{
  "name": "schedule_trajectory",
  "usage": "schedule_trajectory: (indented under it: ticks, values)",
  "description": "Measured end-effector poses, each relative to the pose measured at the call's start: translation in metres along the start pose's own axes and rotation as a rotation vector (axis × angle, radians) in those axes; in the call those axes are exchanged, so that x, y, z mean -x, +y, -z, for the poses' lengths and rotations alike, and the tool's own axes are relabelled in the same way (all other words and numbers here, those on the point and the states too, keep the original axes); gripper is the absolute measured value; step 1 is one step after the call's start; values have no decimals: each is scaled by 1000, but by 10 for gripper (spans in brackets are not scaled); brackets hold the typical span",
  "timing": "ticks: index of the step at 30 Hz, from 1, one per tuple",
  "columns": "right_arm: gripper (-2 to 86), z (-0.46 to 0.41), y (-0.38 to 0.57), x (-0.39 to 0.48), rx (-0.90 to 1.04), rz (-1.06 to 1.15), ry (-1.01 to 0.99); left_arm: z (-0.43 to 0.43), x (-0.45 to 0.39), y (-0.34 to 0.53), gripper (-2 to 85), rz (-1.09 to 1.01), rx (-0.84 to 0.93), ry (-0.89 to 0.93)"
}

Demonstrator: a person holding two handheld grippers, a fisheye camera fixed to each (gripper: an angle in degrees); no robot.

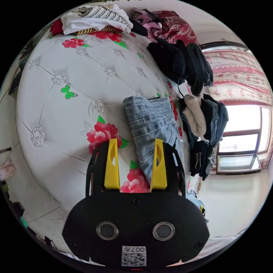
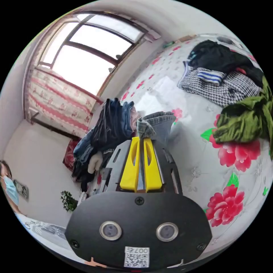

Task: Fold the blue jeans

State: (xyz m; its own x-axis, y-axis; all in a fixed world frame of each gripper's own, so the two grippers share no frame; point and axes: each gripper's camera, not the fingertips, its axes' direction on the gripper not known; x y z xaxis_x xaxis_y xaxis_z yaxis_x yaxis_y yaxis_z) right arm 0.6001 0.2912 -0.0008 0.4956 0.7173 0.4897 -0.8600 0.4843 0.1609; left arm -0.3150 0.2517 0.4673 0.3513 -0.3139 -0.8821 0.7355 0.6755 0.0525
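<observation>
In the left gripper view the left gripper (image 1: 136, 142) has its yellow jaws spread well apart with nothing between them, poised above the bed (image 1: 71, 93), whose white quilted cover carries red flowers and a green butterfly. The blue jeans (image 1: 150, 125) lie folded in a narrow stack on that cover, and the right-hand jaw overlaps their near end in the picture; whether it touches the denim cannot be told. In the right gripper view the right gripper (image 2: 141, 140) has its jaws drawn together on a bunched edge of the blue jeans (image 2: 155, 122), and the denim rises just past the jaw tips in a crumpled fold. Beyond the jeans, the left gripper view takes in a heap of dark clothes (image 1: 182, 62) and a striped garment (image 1: 93, 15) at the far edge of the bed, with a window (image 1: 241, 133) to the side. The right gripper view brings in a green garment (image 2: 244, 122), a checked garment (image 2: 221, 82) and a pile of dark clothing (image 2: 111, 128) next to the jeans, under a bright window (image 2: 93, 48) with a patterned curtain (image 2: 57, 102).
</observation>
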Motion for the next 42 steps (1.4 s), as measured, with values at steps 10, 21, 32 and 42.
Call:
schedule_trajectory:
  ticks: [10,21,32,42]
  values:
    - [27,-223,194,264,771,792,-319,-12,28,-24,79,52,15,156]
    - [64,-205,178,199,933,603,-234,22,-80,4,44,-380,-128,132]
    - [80,-110,117,60,550,107,-121,-84,-317,224,73,-1369,393,85]
    - [92,-141,106,23,618,-11,-120,-125,-233,122,100,-908,386,-53]
